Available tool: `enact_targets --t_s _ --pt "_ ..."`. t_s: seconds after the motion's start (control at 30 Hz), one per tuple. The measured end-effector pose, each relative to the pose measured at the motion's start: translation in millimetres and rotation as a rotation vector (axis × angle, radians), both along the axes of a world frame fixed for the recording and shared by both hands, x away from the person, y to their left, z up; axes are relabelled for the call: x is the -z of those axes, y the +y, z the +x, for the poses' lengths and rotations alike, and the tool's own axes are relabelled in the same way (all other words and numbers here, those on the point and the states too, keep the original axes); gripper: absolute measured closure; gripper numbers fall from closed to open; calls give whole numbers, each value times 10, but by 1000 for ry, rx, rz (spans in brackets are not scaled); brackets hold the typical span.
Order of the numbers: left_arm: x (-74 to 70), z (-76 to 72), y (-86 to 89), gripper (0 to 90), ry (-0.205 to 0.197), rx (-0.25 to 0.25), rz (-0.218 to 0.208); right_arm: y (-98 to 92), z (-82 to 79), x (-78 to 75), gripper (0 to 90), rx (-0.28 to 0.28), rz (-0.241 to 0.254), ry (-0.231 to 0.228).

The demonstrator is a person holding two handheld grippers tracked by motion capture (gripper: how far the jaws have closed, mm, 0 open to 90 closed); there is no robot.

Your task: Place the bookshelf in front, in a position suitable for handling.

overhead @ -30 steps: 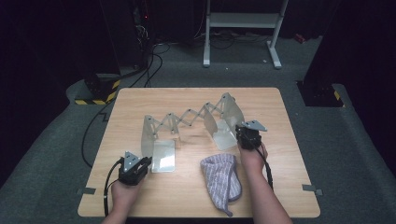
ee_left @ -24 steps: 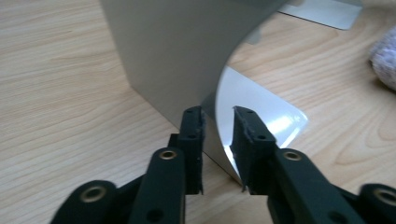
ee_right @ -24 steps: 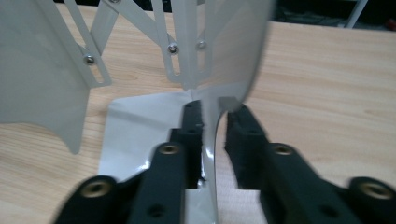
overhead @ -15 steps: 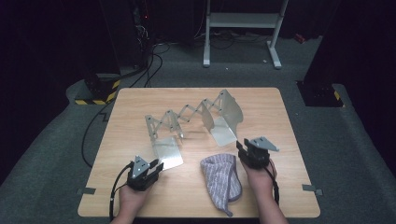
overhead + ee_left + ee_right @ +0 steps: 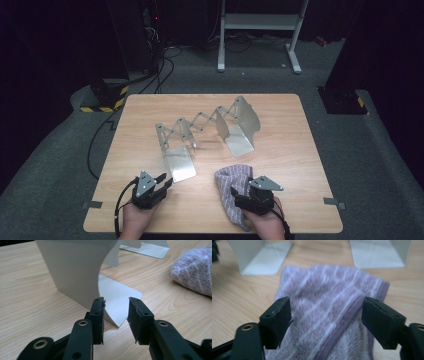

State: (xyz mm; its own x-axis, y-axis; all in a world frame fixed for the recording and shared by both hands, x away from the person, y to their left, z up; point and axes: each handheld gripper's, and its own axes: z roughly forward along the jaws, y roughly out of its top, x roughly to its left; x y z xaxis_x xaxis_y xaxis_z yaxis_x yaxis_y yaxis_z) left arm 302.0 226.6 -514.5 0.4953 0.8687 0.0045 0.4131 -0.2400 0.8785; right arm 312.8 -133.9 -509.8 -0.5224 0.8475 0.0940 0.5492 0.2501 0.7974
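Since prior frames: right claw (image 5: 239,194) has left the far-right metal bookend (image 5: 239,129) and come back to the near edge of the worktop (image 5: 300,150), now over the purple striped cloth (image 5: 231,186); its jaws have just been opening and stand wide, cloth (image 5: 329,315) lying between them but not pinched. Left claw (image 5: 161,181) has shifted little, sits at near-left w/ tips just beside the base of the left bookend (image 5: 176,159); its jaws have just been opening, now partly apart, nothing gripped, the plate's corner (image 5: 117,302) just beyond the tips. Rack appears slightly repositioned vs. earliest frame. No containers present. Scissor-link bar (image 5: 200,125) joins both bookends mid-worktop. Surroundings: cables (image 5: 150,65) and a white stand (image 5: 260,30) on the floor beyond.
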Motion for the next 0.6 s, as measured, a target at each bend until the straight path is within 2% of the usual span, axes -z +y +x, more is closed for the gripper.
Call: enact_targets --t_s 0.07,0.1,0.2,0.23,0.27,0.37,0.4,0.47,0.53,0.57,0.6 --pt "14 10 9 645 7 -2 2 21 11 54 219 -4 -24 26" --pt "24 19 19 639 12 -3 0 44 24 117 219 -15 -73 51" --pt "32 26 23 620 16 0 1 48 22 136 248 -27 -79 49" --pt "43 36 27 614 22 -2 1 43 25 135 326 -40 -74 54" --pt "43 36 27 612 22 -2 1 43 25 135 326 -40 -74 54" --pt "52 46 34 604 31 -3 0 36 -8 133 524 -63 -58 41" --pt "52 46 34 602 31 -3 0 24 -6 129 563 -65 -50 40" --pt "51 48 36 597 31 -2 -2 -9 -2 105 614 -49 -39 34" --pt "51 50 41 589 33 -4 -3 -31 0 90 622 -33 -47 25" --pt "51 52 52 588 32 -6 -6 -115 21 62 629 9 -56 -4" --pt "52 54 55 585 32 -7 -7 -174 36 48 629 33 -55 -9"
